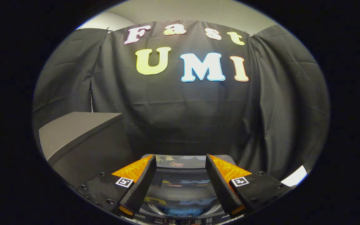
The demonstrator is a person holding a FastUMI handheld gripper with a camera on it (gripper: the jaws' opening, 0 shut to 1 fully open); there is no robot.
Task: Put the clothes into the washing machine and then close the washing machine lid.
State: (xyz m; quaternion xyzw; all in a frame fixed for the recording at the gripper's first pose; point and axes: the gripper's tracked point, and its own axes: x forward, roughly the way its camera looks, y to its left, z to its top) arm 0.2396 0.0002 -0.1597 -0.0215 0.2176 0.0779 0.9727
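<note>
My claw [180,162] hangs above the washing machine [180,215] with its two fingers [142,184] spread well apart and nothing held between them. Below and between the fingers I look down on the machine's lid [181,184], a dark glossy pane that seems to lie flat over the opening (it mirrors the wall behind, so I read it as glass). Through the lower part of that pane, close to the control strip [183,221] at the machine's near edge, I can make out a blue bundle of clothes [181,210] inside the drum. The far edge of the lid sits just past my fingertips, against the foot of the black cloth wall [180,118]. To my left, beside the machine and a little behind it, stands a grey box-like cabinet [80,137] with a flat top. A small bright patch [294,176] shows low beyond my right finger; I cannot tell what it is.
</note>
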